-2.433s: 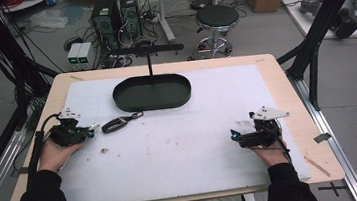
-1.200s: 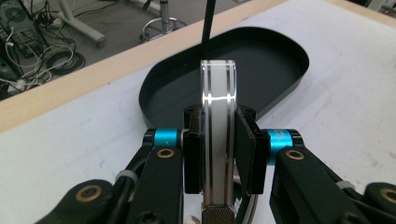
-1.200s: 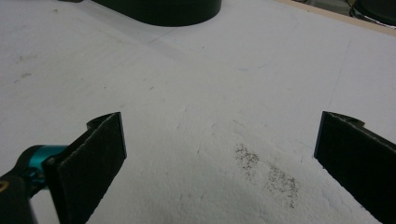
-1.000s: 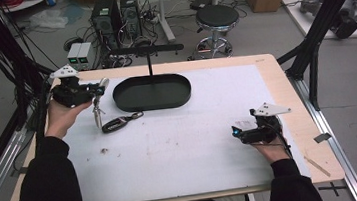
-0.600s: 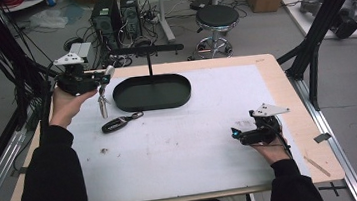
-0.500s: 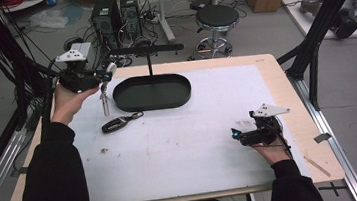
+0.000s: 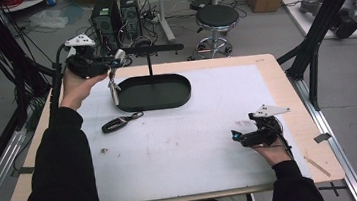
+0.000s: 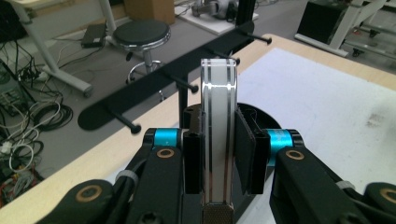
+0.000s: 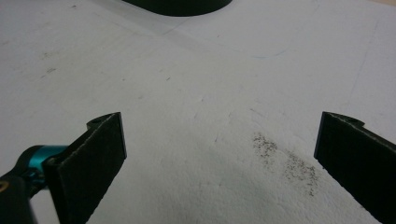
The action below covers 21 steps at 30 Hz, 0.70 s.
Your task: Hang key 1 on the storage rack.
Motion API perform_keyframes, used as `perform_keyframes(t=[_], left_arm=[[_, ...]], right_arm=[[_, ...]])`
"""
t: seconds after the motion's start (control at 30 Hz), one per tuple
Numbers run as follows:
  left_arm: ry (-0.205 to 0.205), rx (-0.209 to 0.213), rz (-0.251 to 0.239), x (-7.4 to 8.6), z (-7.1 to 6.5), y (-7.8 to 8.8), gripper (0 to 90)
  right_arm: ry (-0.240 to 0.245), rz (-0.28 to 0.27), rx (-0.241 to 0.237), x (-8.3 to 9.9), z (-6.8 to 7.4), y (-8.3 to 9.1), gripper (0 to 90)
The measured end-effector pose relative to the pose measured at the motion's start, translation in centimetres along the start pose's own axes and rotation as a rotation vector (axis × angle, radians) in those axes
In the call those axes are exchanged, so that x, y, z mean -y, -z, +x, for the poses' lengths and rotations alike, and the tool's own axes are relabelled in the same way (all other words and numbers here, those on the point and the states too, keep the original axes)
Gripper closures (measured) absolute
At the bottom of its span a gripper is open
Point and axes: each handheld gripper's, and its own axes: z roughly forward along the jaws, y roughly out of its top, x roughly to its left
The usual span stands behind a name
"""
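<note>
My left gripper (image 7: pixel 117 58) is raised above the table's far left and is shut on a flat white fob with silver stripes (image 8: pixel 218 135), seen edge-on between the jaws. A small piece dangles from the fob (image 7: pixel 113 89). Just beyond it stands a black rack: an oval base (image 7: pixel 153 92), a post and a horizontal bar with pegs (image 8: pixel 187 70). A black car key (image 7: pixel 121 121) lies on the white mat, left of centre. My right gripper (image 7: pixel 236 136) rests on the mat at the right, its jaws wide open over bare mat (image 9: pixel 219 154).
The white mat (image 7: pixel 196 144) covers a wooden table (image 7: pixel 298 113). The oval base's edge (image 9: pixel 177 5) shows far ahead of the right gripper. Behind the table are a stool (image 7: pixel 215 18), computer towers (image 7: pixel 114 9) and cables on the floor.
My left gripper has risen from the mat at the left and carried the white fob away and rightward, up to the rack's bar. The right gripper has stayed put.
</note>
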Motion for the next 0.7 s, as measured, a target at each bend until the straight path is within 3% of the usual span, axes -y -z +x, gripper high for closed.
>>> perform_keyframes(t=[0.43,0.7], left_arm=[[-0.03,0.0,-0.011,-2.8,-0.1,-0.9,74.4],[-0.027,-0.016,-0.039,-4.3,-0.2,-1.5,74.4]], right_arm=[[0.017,-0.003,0.0,0.0,0.5,0.4,1.5],[0.032,0.003,-0.002,0.0,0.6,0.3,1.4]])
